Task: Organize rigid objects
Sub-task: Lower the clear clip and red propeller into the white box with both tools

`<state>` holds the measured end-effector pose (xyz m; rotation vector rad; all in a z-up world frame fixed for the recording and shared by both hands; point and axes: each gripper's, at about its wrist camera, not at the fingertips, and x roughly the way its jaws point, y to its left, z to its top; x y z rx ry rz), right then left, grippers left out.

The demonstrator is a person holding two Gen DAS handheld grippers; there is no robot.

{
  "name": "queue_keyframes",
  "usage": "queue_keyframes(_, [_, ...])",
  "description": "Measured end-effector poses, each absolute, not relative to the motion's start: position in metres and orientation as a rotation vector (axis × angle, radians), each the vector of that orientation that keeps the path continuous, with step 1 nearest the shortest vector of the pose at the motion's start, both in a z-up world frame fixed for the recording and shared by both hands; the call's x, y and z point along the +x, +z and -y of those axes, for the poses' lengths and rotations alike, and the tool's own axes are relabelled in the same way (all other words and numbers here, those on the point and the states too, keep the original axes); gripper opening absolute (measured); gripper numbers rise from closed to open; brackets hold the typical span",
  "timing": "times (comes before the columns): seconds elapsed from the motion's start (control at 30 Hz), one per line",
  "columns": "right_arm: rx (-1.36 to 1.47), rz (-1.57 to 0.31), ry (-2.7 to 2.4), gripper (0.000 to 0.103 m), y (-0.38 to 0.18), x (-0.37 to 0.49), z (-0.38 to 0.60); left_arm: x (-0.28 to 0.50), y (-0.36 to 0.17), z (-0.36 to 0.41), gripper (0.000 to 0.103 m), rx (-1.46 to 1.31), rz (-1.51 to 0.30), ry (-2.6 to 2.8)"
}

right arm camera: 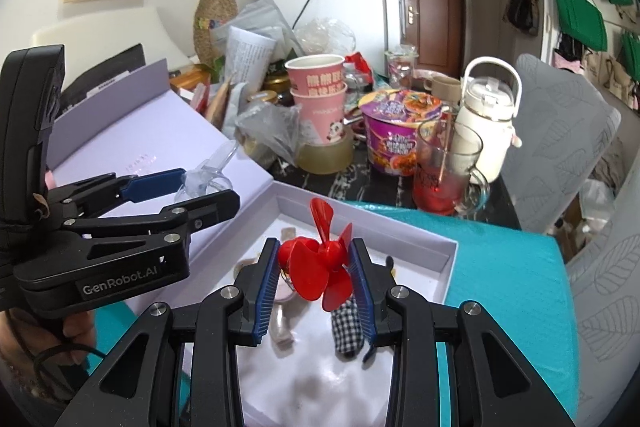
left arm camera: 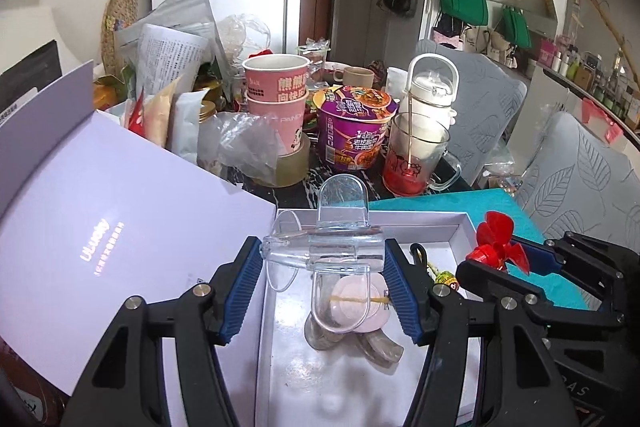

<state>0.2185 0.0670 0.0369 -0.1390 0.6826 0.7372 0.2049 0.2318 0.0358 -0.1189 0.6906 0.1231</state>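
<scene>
A: Left wrist view first: your left gripper (left arm camera: 324,283) is clenched on the clear plastic airplane body (left arm camera: 324,251), both blue pads pressing its sides, above the open white box (left arm camera: 460,223). What room do you see?

B: The near half of the box floor looks bare. Coins (left arm camera: 320,335) and a pale disc (left arm camera: 372,307) lie under the plane, scissors (left arm camera: 418,253) at 2 o'clock against the wall. The lavender lid (left arm camera: 100,227) rises along the 9 o'clock side.

A: Right wrist view: your right gripper (right arm camera: 316,275) grasps the red propeller (right arm camera: 320,267) by its hub, also over the box (right arm camera: 452,255). Beneath it lies a checked fabric piece (right arm camera: 348,327), partly hidden by the right-hand finger.

B: Your left gripper (right arm camera: 200,187) sits at 10 o'clock, near the box's left wall. Teal mat (right arm camera: 500,267) stays open at 3 o'clock.

A: Beyond the far rim, the glass mug (right arm camera: 444,171) and noodle bowl (right arm camera: 396,131) stand close. What lies under the propeller I cannot make out; the blades cover it.
</scene>
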Motion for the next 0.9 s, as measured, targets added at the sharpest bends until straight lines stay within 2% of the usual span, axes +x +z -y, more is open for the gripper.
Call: queue_keyframes(0.9, [-0.180,-0.838,0.677,0.034,-0.010,0.251,-0.068,0.235,-0.017,-0.213,0.060,-0.079,-0.842,0.116])
